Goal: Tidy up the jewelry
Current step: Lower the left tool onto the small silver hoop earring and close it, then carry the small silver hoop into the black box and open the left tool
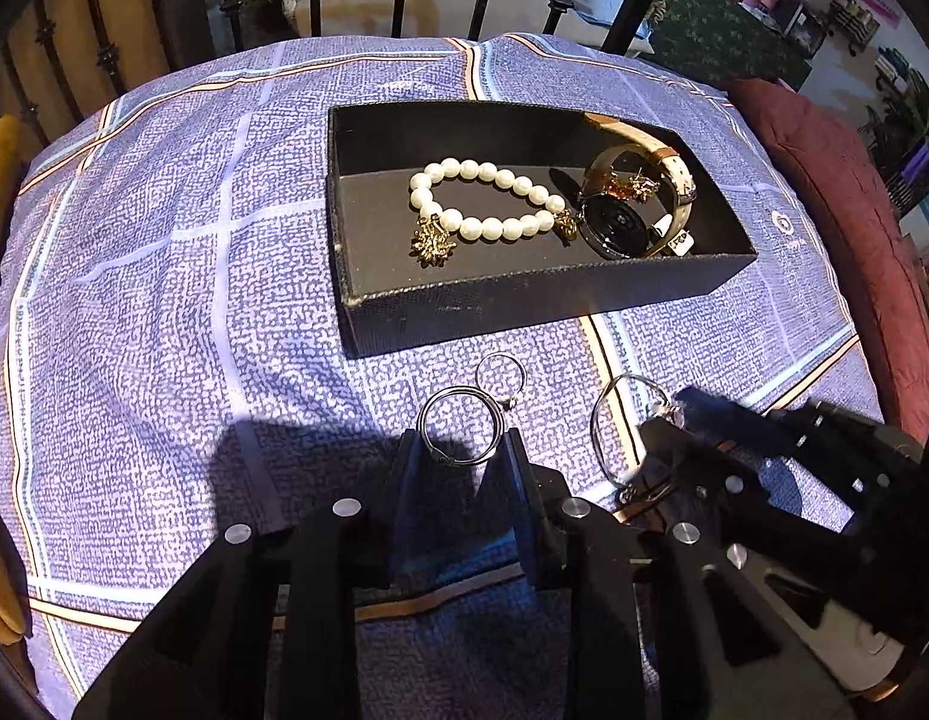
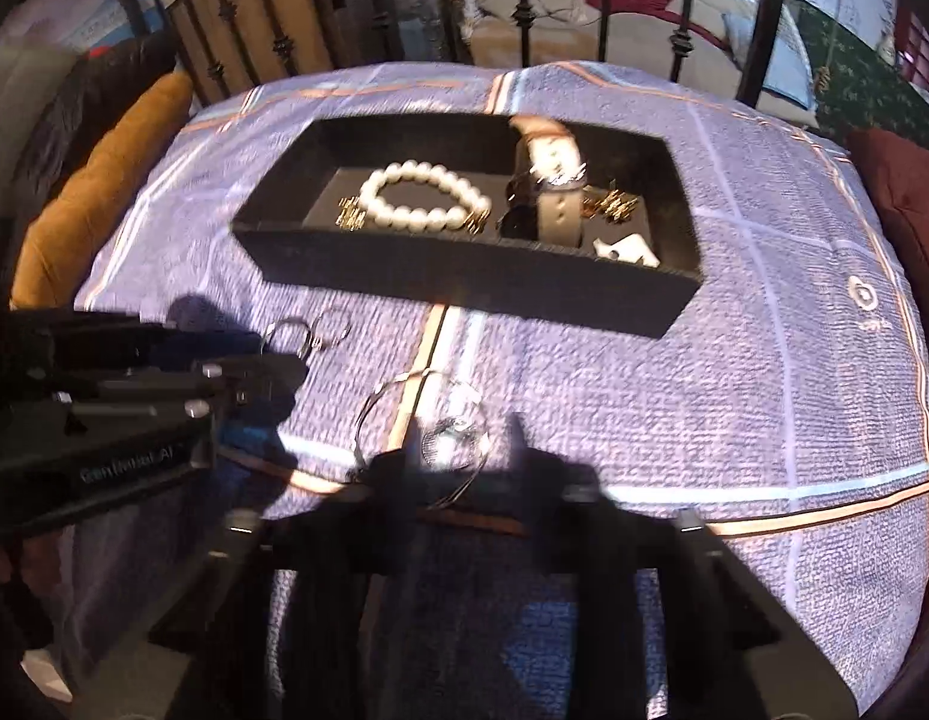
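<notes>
Blue checked bed cover (image 1: 164, 300): left tool (image 1: 461, 450) pinches dark ring (image 1: 461, 429) at lower centre; right tool (image 2: 464, 450) pinches silver bangle (image 2: 422, 438).

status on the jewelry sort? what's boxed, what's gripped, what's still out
Boxed: white pearl bracelet, tan-strap watch and gold earrings lie in the black rectangular box. In hand: left gripper pinches the large dark metal ring; right gripper is on the thin silver bangle. Left: small silver ring on the blue checked cloth.
</notes>
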`<state>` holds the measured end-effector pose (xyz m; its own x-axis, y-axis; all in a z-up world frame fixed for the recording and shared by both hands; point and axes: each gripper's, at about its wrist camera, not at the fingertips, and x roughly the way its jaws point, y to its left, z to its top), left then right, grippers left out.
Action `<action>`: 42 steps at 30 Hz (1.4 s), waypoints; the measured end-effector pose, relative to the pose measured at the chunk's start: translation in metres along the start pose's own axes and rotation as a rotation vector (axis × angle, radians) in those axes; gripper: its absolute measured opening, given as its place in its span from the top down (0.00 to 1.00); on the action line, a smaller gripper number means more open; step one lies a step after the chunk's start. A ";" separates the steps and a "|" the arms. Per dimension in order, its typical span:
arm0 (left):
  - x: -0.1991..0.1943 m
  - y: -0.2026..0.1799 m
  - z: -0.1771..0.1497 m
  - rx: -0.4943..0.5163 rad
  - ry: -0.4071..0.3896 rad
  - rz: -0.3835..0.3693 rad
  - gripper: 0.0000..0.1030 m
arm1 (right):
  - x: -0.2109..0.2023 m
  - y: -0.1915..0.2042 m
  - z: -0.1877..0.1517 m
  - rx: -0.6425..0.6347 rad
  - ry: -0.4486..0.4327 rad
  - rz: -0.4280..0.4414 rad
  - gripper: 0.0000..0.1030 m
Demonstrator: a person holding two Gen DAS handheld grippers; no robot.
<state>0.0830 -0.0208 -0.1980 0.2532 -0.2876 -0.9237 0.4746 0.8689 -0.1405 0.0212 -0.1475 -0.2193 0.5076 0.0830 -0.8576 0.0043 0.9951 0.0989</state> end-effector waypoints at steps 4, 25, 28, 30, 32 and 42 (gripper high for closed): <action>-0.011 0.000 -0.006 0.006 -0.005 0.005 0.74 | -0.013 -0.004 -0.005 0.007 -0.028 0.010 0.82; -0.059 -0.022 0.004 -0.026 -0.049 0.031 0.74 | -0.056 -0.029 0.014 0.119 -0.106 0.022 0.82; -0.061 -0.025 0.013 -0.017 -0.068 0.042 0.74 | -0.057 -0.032 0.016 0.121 -0.111 0.019 0.82; -0.063 -0.028 0.020 -0.014 -0.081 0.043 0.74 | -0.058 -0.034 0.020 0.119 -0.118 0.018 0.82; -0.064 -0.029 0.026 -0.010 -0.093 0.051 0.74 | -0.059 -0.037 0.025 0.118 -0.128 0.015 0.82; -0.072 -0.035 0.050 0.002 -0.147 0.111 0.74 | -0.063 -0.049 0.059 0.105 -0.195 -0.002 0.82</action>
<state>0.0906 -0.0511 -0.1089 0.4243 -0.2463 -0.8714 0.4385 0.8978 -0.0402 0.0398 -0.2047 -0.1400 0.6642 0.0591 -0.7452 0.0903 0.9832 0.1585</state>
